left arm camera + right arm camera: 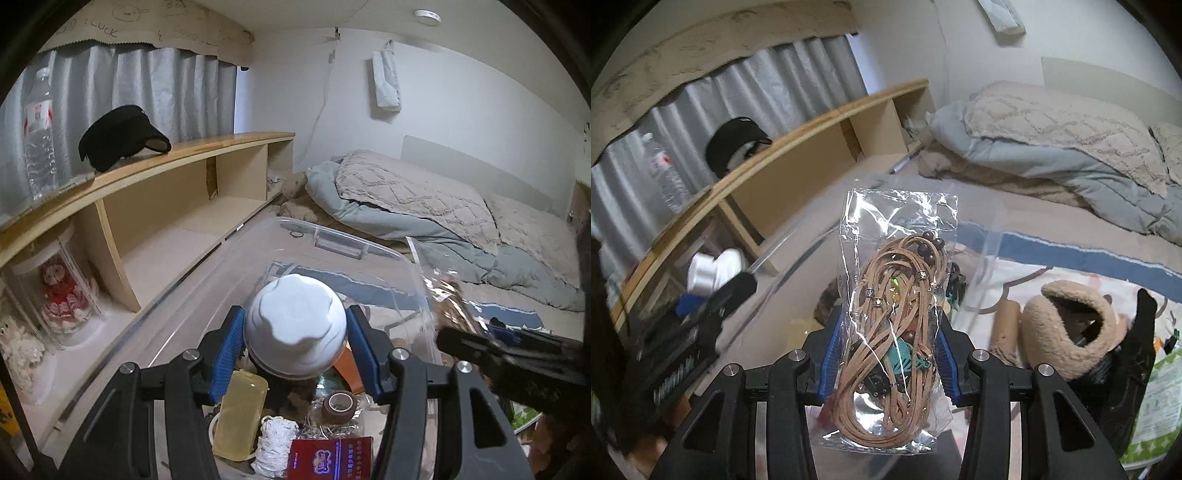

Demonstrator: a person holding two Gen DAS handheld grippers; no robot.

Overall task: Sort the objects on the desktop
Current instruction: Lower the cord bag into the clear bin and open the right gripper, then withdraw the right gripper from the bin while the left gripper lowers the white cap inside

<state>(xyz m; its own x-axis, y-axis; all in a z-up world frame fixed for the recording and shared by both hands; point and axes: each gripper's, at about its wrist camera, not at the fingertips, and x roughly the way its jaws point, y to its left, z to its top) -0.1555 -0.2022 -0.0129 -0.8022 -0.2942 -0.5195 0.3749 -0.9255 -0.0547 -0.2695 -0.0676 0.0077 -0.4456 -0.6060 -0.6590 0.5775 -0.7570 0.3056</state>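
A clear plastic bin (332,251) is sitting just ahead on the bed, over a yellow case (240,417), tape roll (338,404) and red packet (330,456). The left gripper (295,350) is clamping a white-lidded jar (295,325); the right gripper (890,354) is pinching a clear bag of tan cords (894,317). "LUCK" is showing above the curtain (140,85).

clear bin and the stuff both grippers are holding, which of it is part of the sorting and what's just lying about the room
Part of the job:
- white-capped jar, clamped in the left gripper
- clear bag of tan cords, clamped in the right gripper
- clear bin, holding a tape roll and a red packet

Just lying about:
- water bottle
- black visor
- doll
- bedding
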